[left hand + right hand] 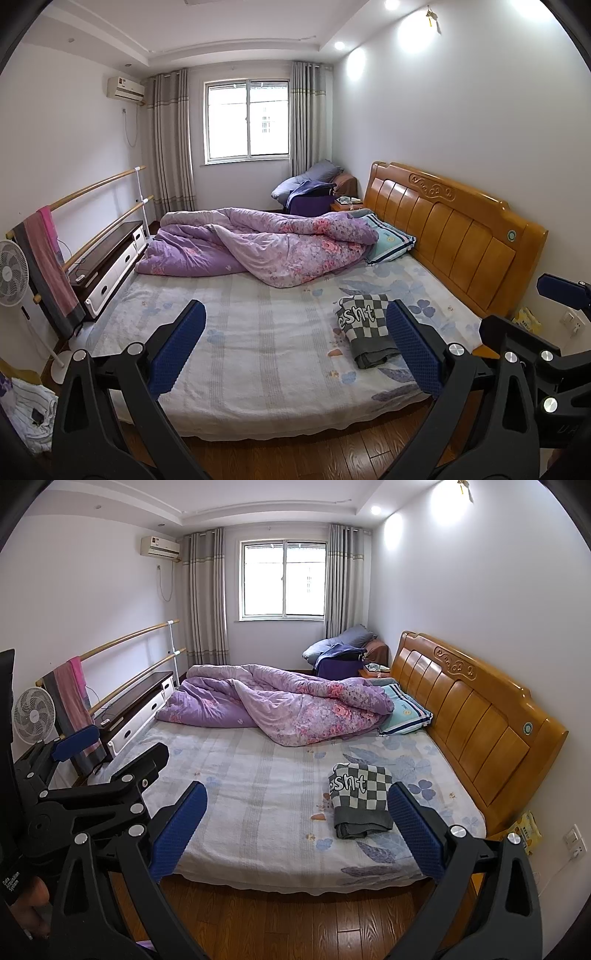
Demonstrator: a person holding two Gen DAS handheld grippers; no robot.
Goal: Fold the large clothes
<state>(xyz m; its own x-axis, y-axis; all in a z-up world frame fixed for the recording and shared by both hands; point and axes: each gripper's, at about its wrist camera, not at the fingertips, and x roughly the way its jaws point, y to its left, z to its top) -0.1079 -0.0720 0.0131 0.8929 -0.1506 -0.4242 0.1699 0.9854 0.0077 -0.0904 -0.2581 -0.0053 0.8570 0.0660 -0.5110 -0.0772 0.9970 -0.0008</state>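
Note:
A folded grey and white checkered garment (365, 328) with white letters lies on the bed's near right part; it also shows in the right wrist view (360, 797). My left gripper (295, 314) is open and empty, held back over the floor in front of the bed. My right gripper (297, 795) is open and empty at a like distance. The right gripper's body shows at the right edge of the left wrist view (546, 354). The left gripper's body shows at the left of the right wrist view (92, 775).
The bed (258, 350) has a pale flowered sheet. A crumpled purple quilt (258, 247) and a pillow (391, 240) lie at its far side, by the wooden headboard (454, 236). A fan (11, 273), rail with towel (48, 258) and cabinet (110, 258) stand left. White cloth (29, 413) lies on the floor.

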